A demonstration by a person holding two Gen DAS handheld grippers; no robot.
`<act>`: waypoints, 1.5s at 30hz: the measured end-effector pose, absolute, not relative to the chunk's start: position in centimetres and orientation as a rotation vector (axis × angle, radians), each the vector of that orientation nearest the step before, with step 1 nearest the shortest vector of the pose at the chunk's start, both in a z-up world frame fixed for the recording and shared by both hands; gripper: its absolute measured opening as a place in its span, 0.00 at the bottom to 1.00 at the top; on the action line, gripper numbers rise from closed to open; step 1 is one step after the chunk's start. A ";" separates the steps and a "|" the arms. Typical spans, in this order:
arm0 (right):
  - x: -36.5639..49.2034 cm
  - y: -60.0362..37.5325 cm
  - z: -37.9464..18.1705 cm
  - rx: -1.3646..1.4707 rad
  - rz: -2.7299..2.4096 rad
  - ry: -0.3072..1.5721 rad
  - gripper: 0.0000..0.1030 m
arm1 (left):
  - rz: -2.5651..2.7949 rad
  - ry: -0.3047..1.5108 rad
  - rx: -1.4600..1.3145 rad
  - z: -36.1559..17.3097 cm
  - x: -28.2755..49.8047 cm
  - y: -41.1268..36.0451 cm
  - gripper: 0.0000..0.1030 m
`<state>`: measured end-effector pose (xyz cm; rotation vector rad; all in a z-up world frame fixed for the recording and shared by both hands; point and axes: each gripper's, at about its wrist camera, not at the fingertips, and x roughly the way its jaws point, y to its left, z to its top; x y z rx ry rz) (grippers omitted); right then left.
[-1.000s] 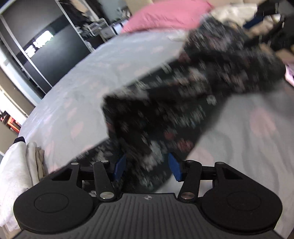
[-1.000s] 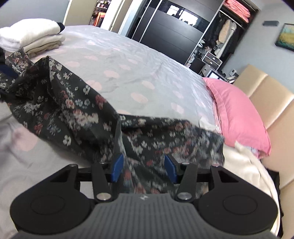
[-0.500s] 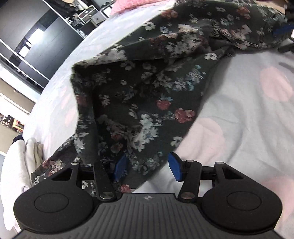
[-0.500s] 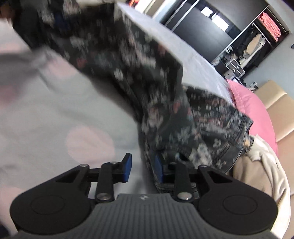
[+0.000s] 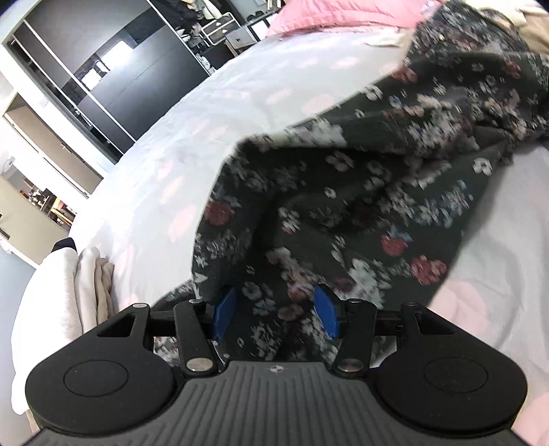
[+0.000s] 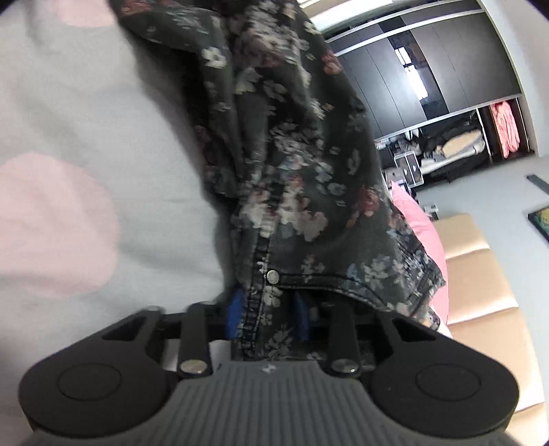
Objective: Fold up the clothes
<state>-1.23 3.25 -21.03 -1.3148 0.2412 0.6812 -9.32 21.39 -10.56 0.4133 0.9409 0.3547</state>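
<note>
A dark floral garment (image 5: pixel 343 206) lies bunched across the pale sheet with pink spots (image 5: pixel 206 120). My left gripper (image 5: pixel 274 315) has its blue pads wide apart; a thick fold of the cloth fills the gap between them and rises away from them. In the right wrist view the same garment (image 6: pixel 291 154) runs up from my right gripper (image 6: pixel 269 315). Its narrow-set blue pads press on a stitched hem just below a metal snap button (image 6: pixel 272 276). The right gripper is low over the sheet (image 6: pixel 85 137). Motion blur softens part of the cloth.
A stack of folded white and beige clothes (image 5: pixel 68 291) sits at the bed's left edge. A pink pillow (image 5: pixel 343 13) and a beige padded headboard (image 6: pixel 480 274) lie beyond the garment. A dark wardrobe (image 5: pixel 120 79) stands past the bed.
My right gripper has sunk toward the sheet and rolled, and its pads have drawn closer together on the garment's hem. The left gripper has shifted slightly with cloth still between its pads.
</note>
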 end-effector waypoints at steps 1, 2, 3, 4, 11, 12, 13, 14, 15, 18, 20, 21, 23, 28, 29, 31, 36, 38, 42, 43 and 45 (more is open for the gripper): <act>-1.3 3.4 -20.2 -1.285 0.684 0.269 0.25 | 0.352 0.929 0.410 -10.1 -9.4 21.5 0.48; -1.4 3.6 -19.4 -1.256 0.687 0.294 0.21 | 0.351 0.916 0.408 -9.6 -9.4 21.5 0.48; -1.7 3.6 -18.4 -1.230 0.690 0.312 0.15 | 0.351 0.906 0.407 -9.1 -9.5 21.4 0.48; -2.0 3.6 -17.5 -1.205 0.693 0.327 0.13 | 0.353 0.896 0.408 -8.6 -9.6 21.2 0.48; -4.5 2.0 -12.0 -1.085 0.624 0.289 0.14 | 0.397 0.819 0.453 -5.9 -10.5 21.8 0.56; -4.7 1.9 -11.6 -1.066 0.608 0.286 0.14 | 0.405 0.831 0.450 -6.1 -10.4 22.4 0.57; -4.8 1.7 -11.2 -1.050 0.592 0.282 0.14 | 0.413 0.843 0.447 -6.3 -10.3 23.1 0.57; -4.9 1.4 -11.1 -1.049 0.576 0.272 0.14 | 0.418 0.867 0.441 -6.8 -10.2 23.7 0.57; -5.1 1.0 -11.2 -1.057 0.563 0.259 0.15 | 0.421 0.894 0.432 -7.3 -10.0 24.4 0.57; -5.7 0.2 -11.5 -1.087 0.524 0.211 0.16 | 0.429 0.947 0.391 -8.4 -9.5 25.7 0.48; -6.4 -0.4 -12.2 -1.130 0.498 0.155 0.23 | 0.436 0.973 0.360 -9.0 -9.2 26.3 0.31; -7.0 -0.6 -12.6 -1.153 0.489 0.129 0.24 | 0.439 0.986 0.344 -9.2 -9.0 26.7 0.28; -7.7 -1.0 -13.4 -1.192 0.491 0.107 0.26 | 0.443 1.000 0.336 -9.5 -8.9 26.9 0.25; -9.0 -1.8 -14.7 -1.246 0.518 0.143 0.34 | 0.447 1.013 0.352 -9.8 -8.9 26.8 0.25; -9.1 -2.0 -14.9 -1.246 0.532 0.174 0.34 | 0.450 1.014 0.349 -10.0 -8.9 26.8 0.25; -9.4 -2.2 -15.4 -1.251 0.553 0.219 0.34 | 0.455 1.016 0.344 -10.2 -8.9 26.7 0.25; -12.1 -2.4 -16.3 -1.289 0.587 0.208 0.18 | 0.446 1.010 0.298 -10.0 -9.0 26.5 0.10; -12.4 -2.6 -15.2 -1.243 0.563 0.222 0.18 | 0.444 0.997 0.263 -9.5 -9.2 26.7 0.04; -12.5 -3.3 -11.6 -1.029 0.477 0.244 0.17 | 0.465 0.936 0.207 -7.4 -10.1 27.1 0.02; -12.5 -3.6 -11.0 -0.996 0.454 0.232 0.17 | 0.473 0.914 0.194 -6.7 -10.4 27.2 0.02; -12.8 -4.1 -9.8 -0.949 0.414 0.201 0.17 | 0.488 0.871 0.167 -5.3 -11.0 27.4 0.02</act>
